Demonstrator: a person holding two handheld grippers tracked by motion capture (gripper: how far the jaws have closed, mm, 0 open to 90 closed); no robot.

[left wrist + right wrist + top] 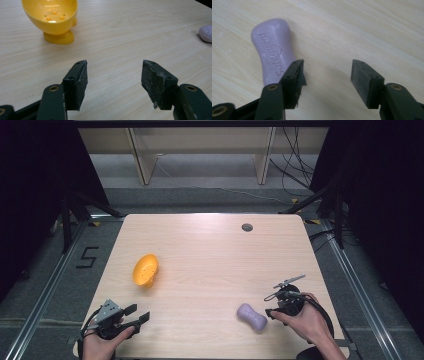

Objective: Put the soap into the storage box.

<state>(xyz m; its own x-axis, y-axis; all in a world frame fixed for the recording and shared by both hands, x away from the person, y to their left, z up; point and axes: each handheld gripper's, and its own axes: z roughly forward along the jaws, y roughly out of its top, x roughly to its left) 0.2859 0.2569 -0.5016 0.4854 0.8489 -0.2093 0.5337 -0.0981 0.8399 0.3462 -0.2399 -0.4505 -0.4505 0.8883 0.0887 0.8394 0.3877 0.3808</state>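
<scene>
On the pale wood-grain desk (210, 250), a lilac, waisted bar of soap with raised lettering (251, 316) lies flat at about five o'clock from the desk's middle, its long axis slanting from upper left to lower right in the high view. The right tool (268, 311), held in the person's right hand (305, 320) at the five o'clock corner of the desk, sits just at three o'clock of the bar. In the right gripper view its jaws stand moderately apart with only bare desk between them; the soap (273, 56) lies outside the gap, at eleven o'clock, its near end hidden behind the left jaw, and whether it touches that jaw cannot be told. The left tool (140, 315), held in the left hand (102, 342) at seven o'clock on the desk, has its jaws wide apart over bare wood, gripping nothing. A glossy yellow plastic egg-cup-shaped dish on a small foot (145, 270) stands at nine o'clock from the desk's middle, well apart from the soap; in the left gripper view it (51, 20) rises at eleven o'clock beyond the jaws.
</scene>
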